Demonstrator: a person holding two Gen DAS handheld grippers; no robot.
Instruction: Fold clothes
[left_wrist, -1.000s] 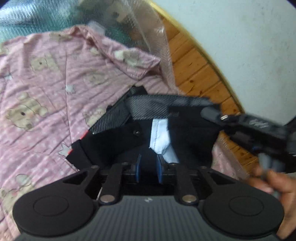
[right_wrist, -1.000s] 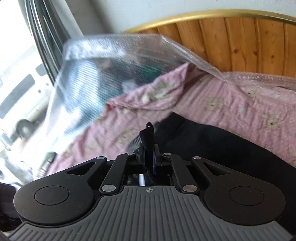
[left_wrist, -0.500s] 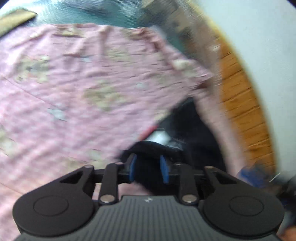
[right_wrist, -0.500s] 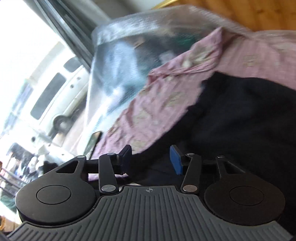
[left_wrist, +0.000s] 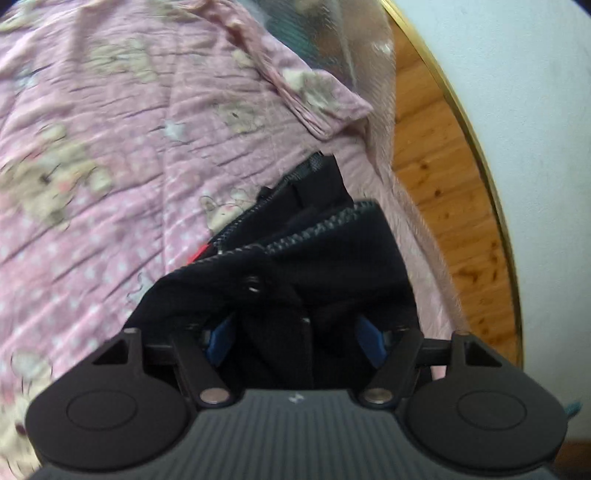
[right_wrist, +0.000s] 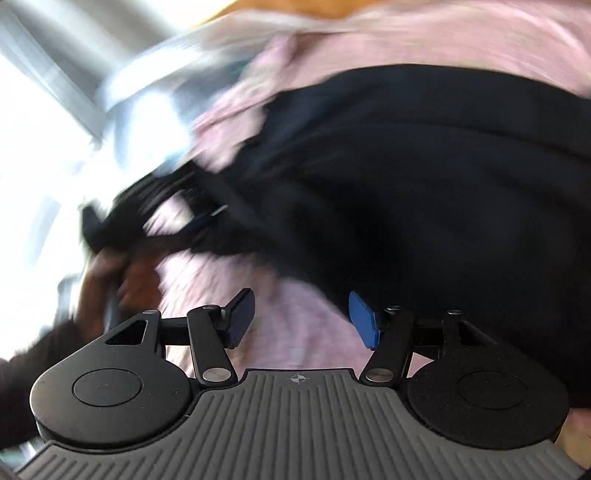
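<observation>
A black garment (left_wrist: 325, 254) with a mesh waistband and a snap lies bunched on the pink bear-print sheet (left_wrist: 110, 147). My left gripper (left_wrist: 295, 341) has its blue pads wide apart, with a fold of the black cloth lying between them. In the blurred right wrist view the same black garment (right_wrist: 424, 177) spreads across the sheet. My right gripper (right_wrist: 303, 319) is open and empty just above the pink sheet (right_wrist: 295, 325), near the garment's edge. The left gripper and the hand holding it (right_wrist: 122, 258) show at the left of that view.
A wooden headboard with a gold rim (left_wrist: 461, 206) and a white wall (left_wrist: 517, 92) stand to the right. Clear bubble wrap (left_wrist: 332, 40) lies at the top of the bed. A bright window (right_wrist: 37, 147) is at the left.
My right gripper let go of the black cloth and opened wide, then swung over the garment. My left gripper's pads spread apart on the cloth.
</observation>
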